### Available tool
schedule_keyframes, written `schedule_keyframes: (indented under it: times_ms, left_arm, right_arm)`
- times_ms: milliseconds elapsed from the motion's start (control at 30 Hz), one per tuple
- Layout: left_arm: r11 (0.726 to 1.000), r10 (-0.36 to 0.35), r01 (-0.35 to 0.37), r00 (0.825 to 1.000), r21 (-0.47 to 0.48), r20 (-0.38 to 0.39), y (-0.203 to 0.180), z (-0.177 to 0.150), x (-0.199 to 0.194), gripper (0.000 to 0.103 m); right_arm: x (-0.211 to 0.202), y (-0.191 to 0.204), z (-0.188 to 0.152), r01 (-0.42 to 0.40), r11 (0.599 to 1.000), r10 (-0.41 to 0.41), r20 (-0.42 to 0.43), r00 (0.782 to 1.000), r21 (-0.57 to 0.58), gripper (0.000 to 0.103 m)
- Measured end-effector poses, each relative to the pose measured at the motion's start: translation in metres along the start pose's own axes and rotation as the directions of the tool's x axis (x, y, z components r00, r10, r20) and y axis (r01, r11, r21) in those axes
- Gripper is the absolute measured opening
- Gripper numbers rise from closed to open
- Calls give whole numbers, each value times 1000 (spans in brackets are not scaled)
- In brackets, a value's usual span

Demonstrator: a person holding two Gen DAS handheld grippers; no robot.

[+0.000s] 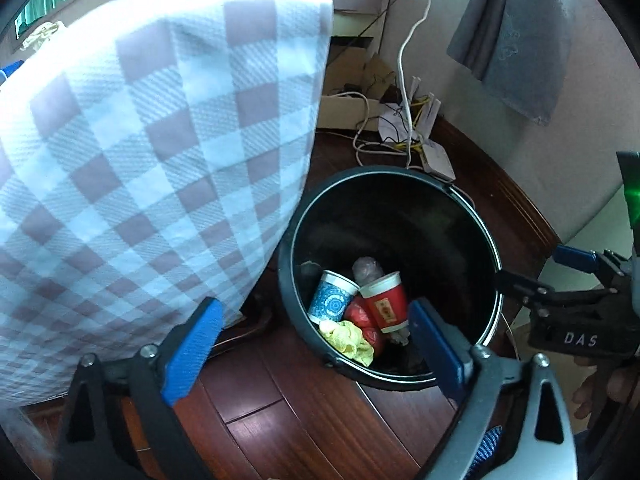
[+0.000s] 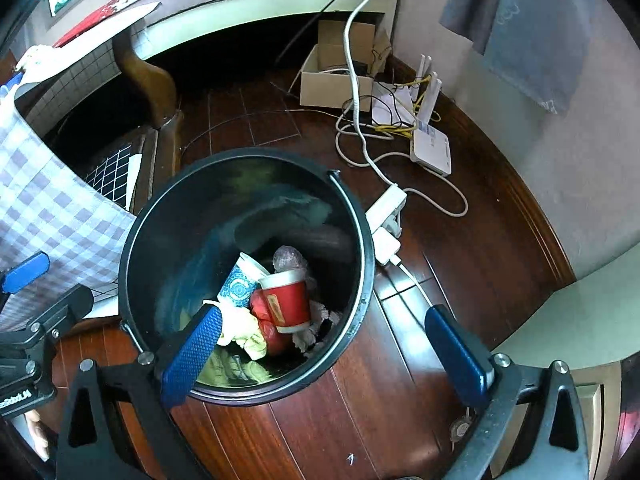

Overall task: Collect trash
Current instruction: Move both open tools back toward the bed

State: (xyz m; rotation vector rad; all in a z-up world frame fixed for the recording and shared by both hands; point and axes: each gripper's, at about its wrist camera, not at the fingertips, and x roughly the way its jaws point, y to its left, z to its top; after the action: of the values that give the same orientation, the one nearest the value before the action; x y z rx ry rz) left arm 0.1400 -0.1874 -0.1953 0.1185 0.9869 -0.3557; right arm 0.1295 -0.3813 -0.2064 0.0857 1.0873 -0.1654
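Observation:
A black round trash bin [image 1: 494, 248] stands on the dark wood floor; it also shows in the right wrist view [image 2: 132, 216]. Inside lie a blue patterned paper cup [image 1: 332, 298], a red paper cup [image 1: 384, 304], yellow crumpled wrapping [image 1: 348, 338], red wrapping [image 1: 358, 312] and a clear plastic bottle [image 1: 366, 268]. The same cups show in the right wrist view: blue [image 2: 238, 286], red [image 2: 288, 302]. My left gripper [image 1: 312, 344] is open and empty, just above the bin's near rim. My right gripper [image 2: 326, 350] is open and empty over the bin's near right rim; its body shows in the left wrist view [image 1: 576, 308].
A checked purple-white cloth [image 1: 152, 152] hangs down left of the bin. Behind the bin lie a white power strip [image 2: 386, 210], a router [image 2: 432, 150], tangled cables and a cardboard box [image 2: 332, 80]. A grey towel [image 2: 516, 20] hangs on the right wall.

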Motion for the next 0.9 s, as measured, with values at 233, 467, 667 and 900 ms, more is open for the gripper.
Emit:
schedule_keyframes:
  times_ms: [233, 467, 667, 900]
  left_arm:
    - [1000, 22, -22, 1000, -13, 7, 4, 1, -10, 100]
    - [1000, 29, -29, 999, 1, 18, 7, 2, -19, 101]
    - [999, 33, -33, 999, 1, 23, 7, 1, -25, 102]
    - [999, 46, -45, 998, -4, 40, 12, 0, -38, 102]
  right_arm:
    - [-12, 11, 2, -2, 1000, 3, 20, 1000, -31, 102]
    - [-20, 16, 3, -5, 999, 6, 33, 999, -38, 102]
    - [-28, 20, 1, -6, 999, 8, 48, 999, -49, 102]
    - [-42, 23, 1, -11, 999, 14, 66, 998, -50, 102]
